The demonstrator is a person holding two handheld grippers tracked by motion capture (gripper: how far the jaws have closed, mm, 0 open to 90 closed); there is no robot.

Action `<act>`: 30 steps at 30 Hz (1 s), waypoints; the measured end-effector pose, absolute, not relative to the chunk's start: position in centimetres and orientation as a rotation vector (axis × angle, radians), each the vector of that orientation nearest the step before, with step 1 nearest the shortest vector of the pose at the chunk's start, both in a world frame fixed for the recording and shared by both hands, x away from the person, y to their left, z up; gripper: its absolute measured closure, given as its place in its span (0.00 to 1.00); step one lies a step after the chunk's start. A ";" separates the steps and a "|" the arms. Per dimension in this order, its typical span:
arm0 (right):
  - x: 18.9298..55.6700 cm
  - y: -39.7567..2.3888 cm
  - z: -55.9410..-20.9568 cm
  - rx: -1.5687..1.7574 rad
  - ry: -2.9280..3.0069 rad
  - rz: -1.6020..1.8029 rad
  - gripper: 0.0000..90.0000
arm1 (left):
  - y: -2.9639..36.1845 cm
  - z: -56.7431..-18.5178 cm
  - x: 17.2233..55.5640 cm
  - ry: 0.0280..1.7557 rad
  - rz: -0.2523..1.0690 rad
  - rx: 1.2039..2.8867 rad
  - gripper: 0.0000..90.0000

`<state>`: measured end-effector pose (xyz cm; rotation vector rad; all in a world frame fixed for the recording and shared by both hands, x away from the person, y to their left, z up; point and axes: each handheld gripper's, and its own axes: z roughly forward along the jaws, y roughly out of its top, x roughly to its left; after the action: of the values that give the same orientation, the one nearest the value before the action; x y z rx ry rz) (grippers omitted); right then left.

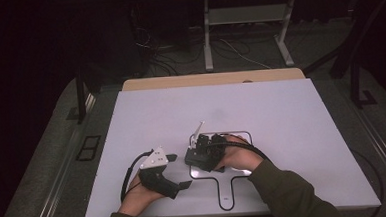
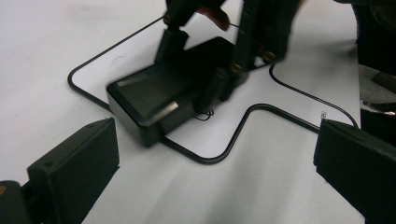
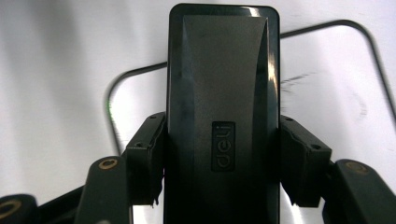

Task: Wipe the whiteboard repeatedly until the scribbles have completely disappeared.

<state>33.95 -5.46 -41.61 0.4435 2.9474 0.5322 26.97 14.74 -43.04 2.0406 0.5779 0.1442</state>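
I find my right gripper (image 3: pixel 219 158) clamped on a black rectangular case (image 3: pixel 223 93), its fingers (image 3: pixel 147 158) pressing the two long sides. The case is smooth, semi-glossy plastic with rounded corners and an embossed "deli" mark on its lid. It sits on the white table (image 1: pixel 281 114), inside a black outline (image 1: pixel 246 134) with rounded corners drawn there, at roughly 6 o'clock of the table surface. My left gripper (image 1: pixel 176 170) lies at about 9 o'clock from the case, fingers (image 2: pixel 74 163) spread wide with nothing between them, resting near the table's front edge.
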 end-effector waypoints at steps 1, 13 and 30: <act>33.6 -5.4 -41.6 0.425 2.952 0.534 0.43 | 14.8 -43.0 27.0 0.574 0.146 2.042 0.00; 35.3 -5.8 -41.8 0.523 2.919 0.559 0.43 | 14.8 -43.0 27.0 0.566 0.151 2.051 0.00; 33.3 -4.8 -41.7 0.412 2.970 0.554 0.43 | 14.8 -43.0 27.0 0.573 0.147 2.046 0.00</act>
<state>33.27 -4.75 -41.73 0.4120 2.9697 0.5536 26.98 14.75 -43.03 2.0457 0.5729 0.1467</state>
